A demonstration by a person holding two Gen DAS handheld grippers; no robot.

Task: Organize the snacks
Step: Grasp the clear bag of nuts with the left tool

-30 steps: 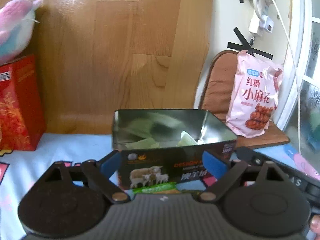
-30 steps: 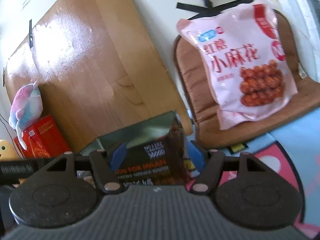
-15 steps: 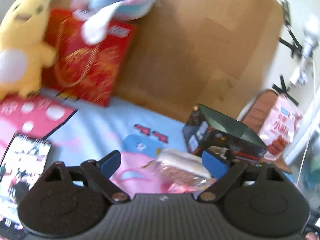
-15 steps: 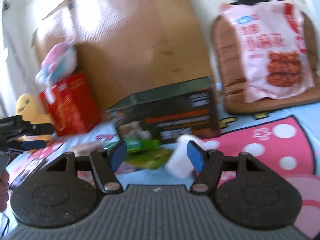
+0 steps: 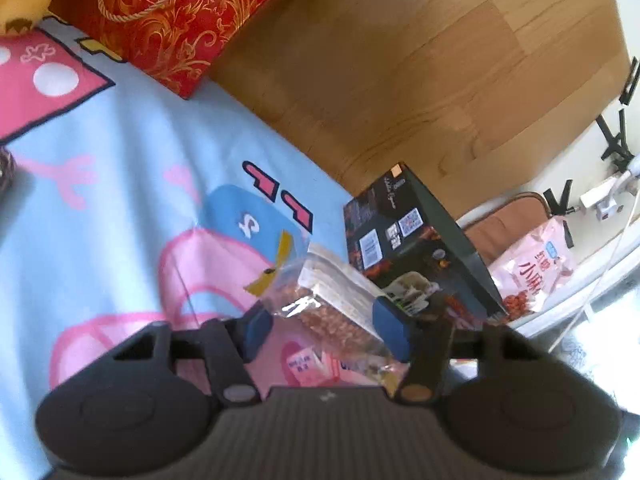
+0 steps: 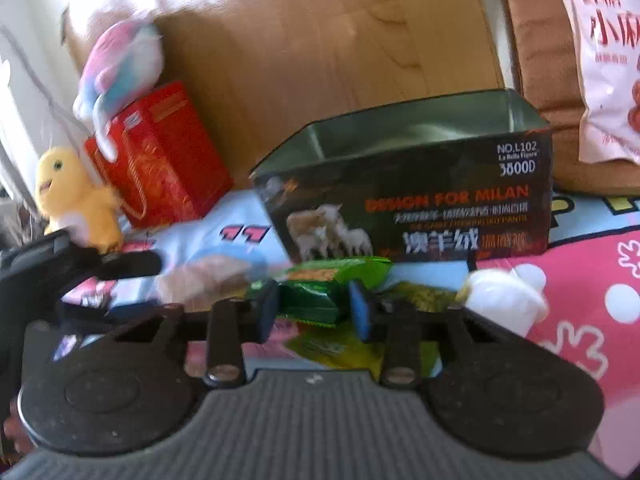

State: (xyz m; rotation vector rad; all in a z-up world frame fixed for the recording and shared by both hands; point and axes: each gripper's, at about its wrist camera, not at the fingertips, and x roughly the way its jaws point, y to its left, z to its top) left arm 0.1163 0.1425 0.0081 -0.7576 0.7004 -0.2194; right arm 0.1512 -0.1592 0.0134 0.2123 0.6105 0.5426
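A: Where did the left gripper stand?

B: Low centre of its frame, jaws closing around a clear snack packet. The right pad seemed to touch it, the left stood just off it.

A: And the right gripper?

B: Also closing, with a green wrapped snack between its 2 blue pads; blur kept me from telling whether they pressed it yet.

A: The box?

B: The open dark tin sat centre right on the cartoon blanket, its inside mostly hidden. A white object beside it was unreadable, and the pink bag was cut off upper right.
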